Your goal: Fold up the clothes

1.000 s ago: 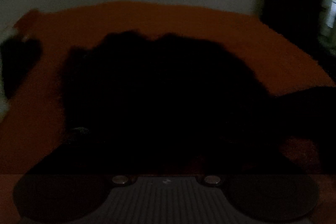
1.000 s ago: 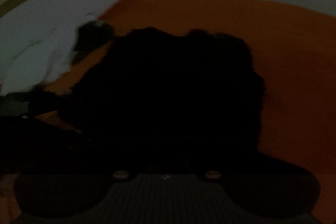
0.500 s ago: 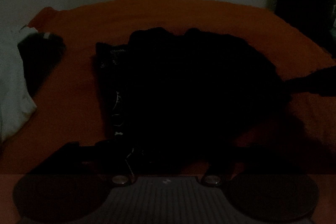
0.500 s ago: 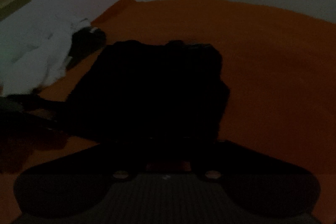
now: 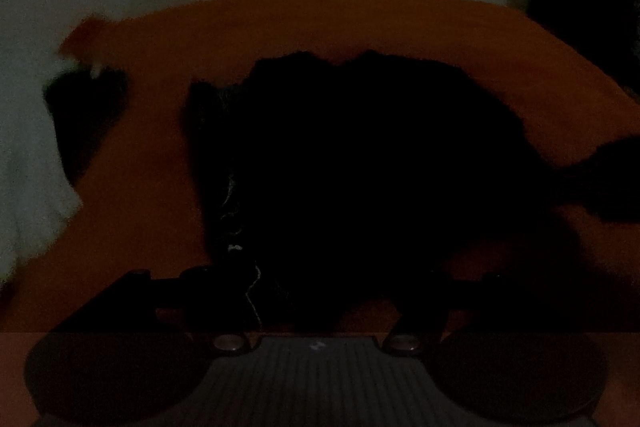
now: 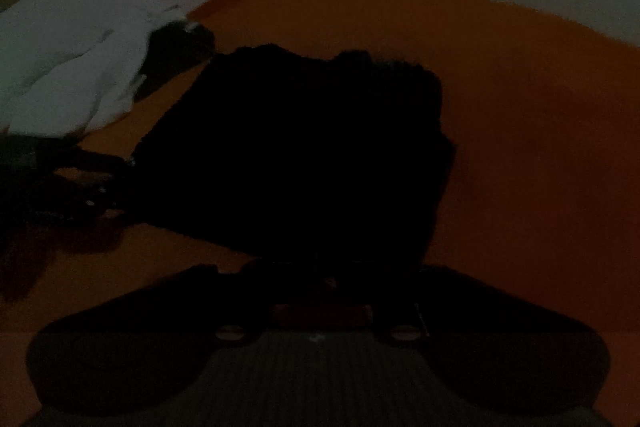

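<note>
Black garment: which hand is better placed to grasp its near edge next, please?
Probably left: left gripper straddles the near edge of the black garment, fingers apart; right gripper is opening its fingers, nothing visibly between.

Left gripper [image 5: 320, 279] angled downward, fingers apart — right gripper [image 6: 324, 267] (too dark) jaws opening

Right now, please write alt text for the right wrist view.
A black garment lies folded on an orange bedcover in dim light. White cloth is piled far left, and the left gripper reaches toward the garment's left edge.
</note>
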A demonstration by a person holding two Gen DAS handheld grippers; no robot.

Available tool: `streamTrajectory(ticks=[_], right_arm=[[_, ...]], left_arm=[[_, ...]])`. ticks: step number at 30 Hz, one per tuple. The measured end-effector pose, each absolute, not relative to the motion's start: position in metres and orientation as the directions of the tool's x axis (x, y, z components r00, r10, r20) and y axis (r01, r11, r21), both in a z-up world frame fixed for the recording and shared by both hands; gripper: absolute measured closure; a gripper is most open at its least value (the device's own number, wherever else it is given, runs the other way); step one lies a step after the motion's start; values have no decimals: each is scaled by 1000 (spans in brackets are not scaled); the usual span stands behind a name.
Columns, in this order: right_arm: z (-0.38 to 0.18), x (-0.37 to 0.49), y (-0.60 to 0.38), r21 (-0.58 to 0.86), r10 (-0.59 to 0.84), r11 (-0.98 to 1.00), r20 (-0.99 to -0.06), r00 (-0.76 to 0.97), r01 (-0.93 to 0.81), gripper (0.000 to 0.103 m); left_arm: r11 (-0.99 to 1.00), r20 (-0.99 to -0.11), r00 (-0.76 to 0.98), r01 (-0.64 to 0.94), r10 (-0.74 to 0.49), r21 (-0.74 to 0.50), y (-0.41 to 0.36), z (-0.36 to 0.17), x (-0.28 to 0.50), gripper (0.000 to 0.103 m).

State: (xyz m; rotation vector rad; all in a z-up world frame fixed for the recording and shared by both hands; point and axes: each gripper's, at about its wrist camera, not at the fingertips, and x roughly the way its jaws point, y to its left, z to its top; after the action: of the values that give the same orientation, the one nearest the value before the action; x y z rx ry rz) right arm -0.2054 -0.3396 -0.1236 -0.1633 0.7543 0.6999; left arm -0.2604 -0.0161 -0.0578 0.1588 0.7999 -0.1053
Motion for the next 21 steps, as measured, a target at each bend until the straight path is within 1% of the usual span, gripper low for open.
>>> streamTrajectory(ticks=[1,2,3,4,6,10,13,15,16,17,18,20,21], right_arm=[[-121,-214,-339,60,523,747,-669,529,-663,76],[-119,-225,-337,-19,515,708,-670,535,-706,68],[-120,-237,-331,-102,508,662,-667,544,-743,67],[-120,-249,-326,-182,502,612,-662,556,-770,67],[-124,-268,-318,-308,503,536,-632,590,-786,67],[-145,-289,-300,-578,473,367,-559,681,-729,67],[-166,-289,-295,-701,427,234,-548,719,-673,67],[-173,-286,-300,-710,407,201,-566,717,-675,66],[-175,-284,-302,-704,398,198,-578,712,-682,67],[-176,-282,-304,-697,389,198,-590,708,-689,66],[-177,-281,-306,-692,382,198,-598,705,-694,66],[-180,-280,-309,-691,378,200,-599,706,-694,67],[-182,-279,-311,-694,377,202,-596,709,-691,65]], left_arm=[[973,-715,698,184,-32,137,-22,-57,-268,37],[961,-711,702,219,-36,168,-30,-57,-274,37],[947,-708,706,253,-41,198,-38,-58,-279,37],[930,-704,709,287,-46,229,-46,-59,-285,35],[898,-692,720,335,-50,284,-63,-62,-288,24],[871,-682,731,337,-2,358,-85,-74,-271,23],[850,-702,711,341,47,402,-91,-87,-261,25],[840,-708,702,338,76,426,-91,-93,-263,30],[841,-712,697,333,86,427,-89,-95,-263,36],[851,-721,688,327,84,411,-84,-97,-262,50],[862,-728,680,316,85,396,-79,-97,-261,57],[882,-726,681,282,93,378,-68,-98,-260,64],[889,-724,683,269,96,371,-64,-98,-258,64]])
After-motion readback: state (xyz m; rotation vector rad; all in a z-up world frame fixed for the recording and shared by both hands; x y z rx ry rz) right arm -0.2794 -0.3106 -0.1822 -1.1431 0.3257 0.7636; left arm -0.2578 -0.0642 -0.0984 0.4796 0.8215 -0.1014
